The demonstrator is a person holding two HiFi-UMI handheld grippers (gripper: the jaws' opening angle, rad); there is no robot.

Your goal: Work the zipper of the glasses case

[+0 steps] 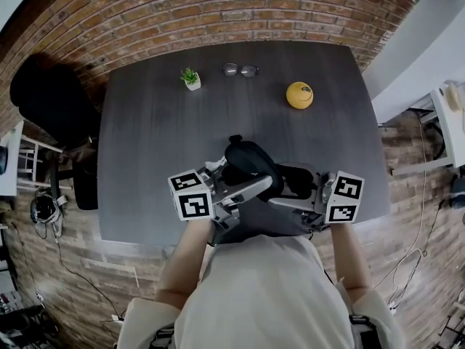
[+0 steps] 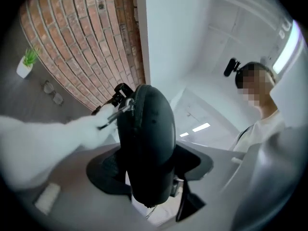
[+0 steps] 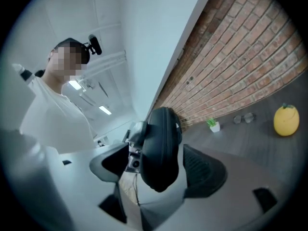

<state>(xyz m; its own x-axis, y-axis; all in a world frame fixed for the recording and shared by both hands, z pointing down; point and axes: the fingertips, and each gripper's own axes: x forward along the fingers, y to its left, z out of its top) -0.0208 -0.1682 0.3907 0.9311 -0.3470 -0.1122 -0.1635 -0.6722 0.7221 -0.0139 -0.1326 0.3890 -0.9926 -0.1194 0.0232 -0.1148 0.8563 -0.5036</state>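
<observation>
The black glasses case (image 1: 245, 158) is held upright above the near edge of the table, between both grippers. In the left gripper view the case (image 2: 147, 138) fills the space between the dark pads (image 2: 103, 170), which press on its two sides, so my left gripper (image 2: 149, 165) is shut on it. A metal zipper pull (image 2: 114, 110) with a black cord tab sticks out at the case's top left, beside a blurred white shape. In the right gripper view the case (image 3: 161, 150) stands between the jaws of my right gripper (image 3: 161, 168), and a gap shows before the right pad (image 3: 207, 170); this gripper is open.
On the dark table (image 1: 145, 144) a pair of glasses (image 1: 240, 70), a small potted plant (image 1: 191, 78) and a yellow round object (image 1: 299, 95) sit along the far side. A black chair (image 1: 51, 100) stands at the table's left. Brick flooring surrounds the table.
</observation>
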